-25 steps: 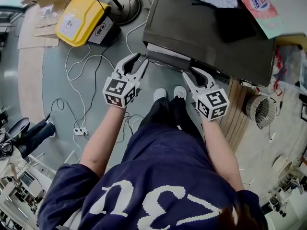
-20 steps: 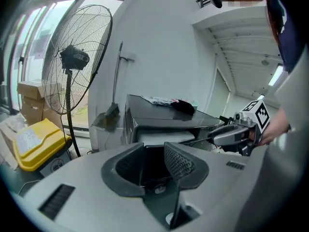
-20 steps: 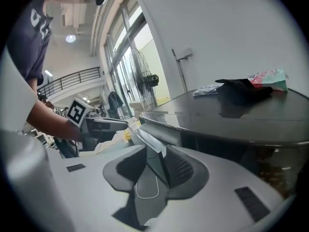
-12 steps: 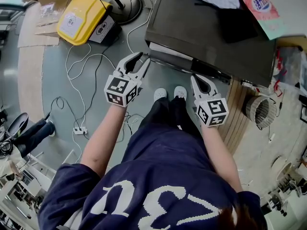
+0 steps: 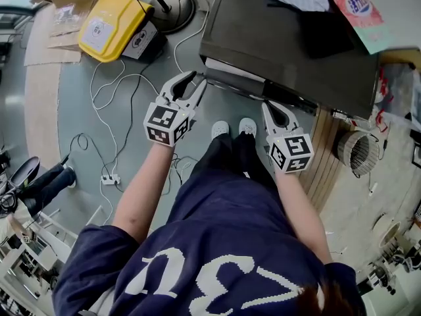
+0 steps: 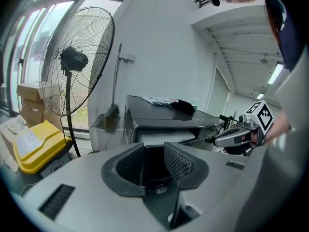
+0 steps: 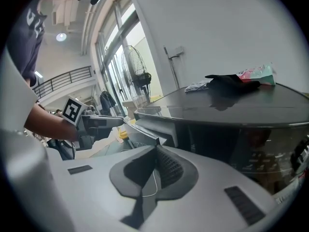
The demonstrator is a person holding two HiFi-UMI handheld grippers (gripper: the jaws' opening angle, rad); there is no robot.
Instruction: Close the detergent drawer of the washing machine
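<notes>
The detergent drawer (image 5: 240, 83) stands pulled out from the front of the washing machine (image 5: 289, 45). The left gripper (image 5: 191, 79) hovers just beside the drawer's left corner, jaws wide and empty. The right gripper (image 5: 269, 105), jaws pressed together on nothing, points at the drawer's right end.

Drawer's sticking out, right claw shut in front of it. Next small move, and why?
Probably ease the right claw forward against the front of the detergent drawer to start pushing it in: it juts from the washing machine, and that claw is shut and empty just before it.
</notes>
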